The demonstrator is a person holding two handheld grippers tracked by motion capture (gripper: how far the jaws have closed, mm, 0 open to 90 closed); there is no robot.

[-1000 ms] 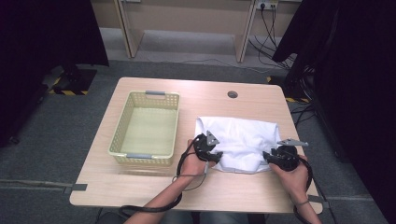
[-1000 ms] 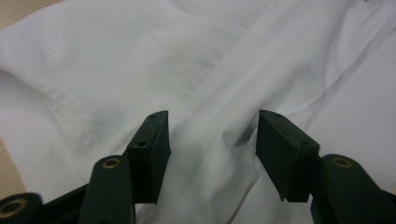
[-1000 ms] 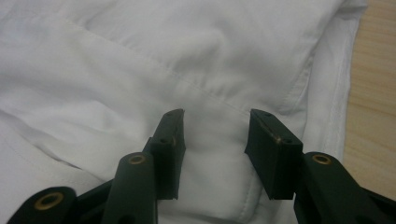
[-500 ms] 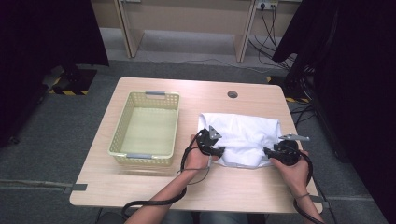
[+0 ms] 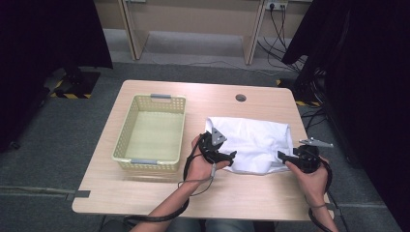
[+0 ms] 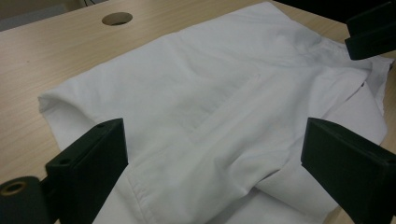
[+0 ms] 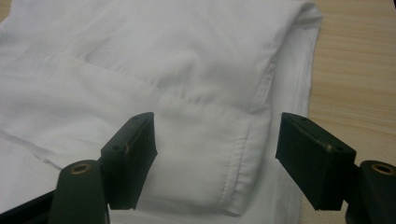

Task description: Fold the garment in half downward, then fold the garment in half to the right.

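We note a wooden table (image 5: 145,193) with a round hole (image 5: 241,97). On it lie a yellow basket (image 5: 123,140) and, just beside, a folded white cloth (image 5: 251,137).

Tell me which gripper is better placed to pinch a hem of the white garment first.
Right, probably. The right gripper has its open jaws astride a stitched, folded hem corner of the white garment. The left gripper is also open over the cloth, but its jaws span a broad rumpled area with no clear edge between them.
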